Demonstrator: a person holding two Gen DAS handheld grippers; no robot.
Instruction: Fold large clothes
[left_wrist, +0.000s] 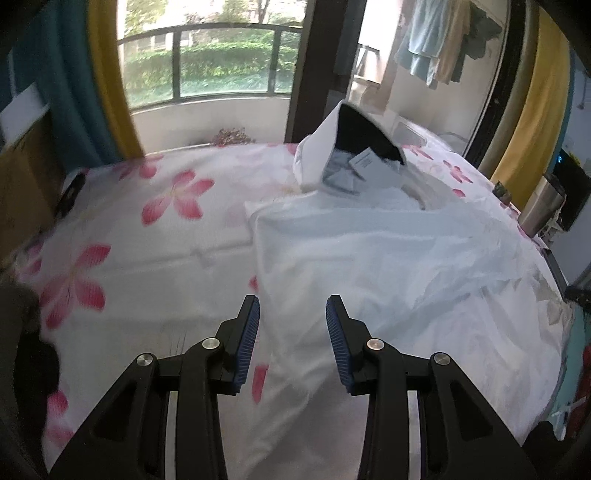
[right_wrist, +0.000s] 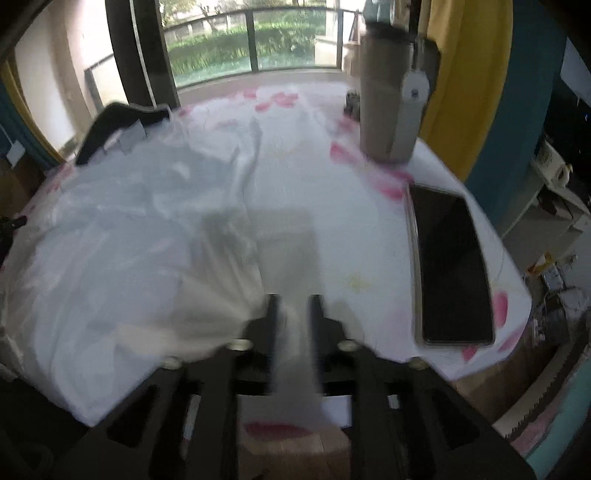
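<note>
A large white garment (left_wrist: 369, 258) lies spread on the flowered tablecloth (left_wrist: 129, 221), its collar and label (left_wrist: 365, 162) raised at the far end. My left gripper (left_wrist: 293, 301) hovers open over the garment's near left edge, with nothing between its blue pads (left_wrist: 247, 332). In the blurred right wrist view the garment (right_wrist: 110, 240) fills the left half. My right gripper (right_wrist: 293, 297) is at the table's near edge, just right of the garment's hem. Its jaws stand a little apart. The blur hides whether any cloth lies in the gap.
A steel tumbler (right_wrist: 391, 96) stands at the far right of the table, with a dark phone (right_wrist: 450, 266) lying flat near the right edge. The tumbler (left_wrist: 541, 206) also shows at the right. Behind are yellow curtains (left_wrist: 110, 74) and a balcony window (left_wrist: 221, 55).
</note>
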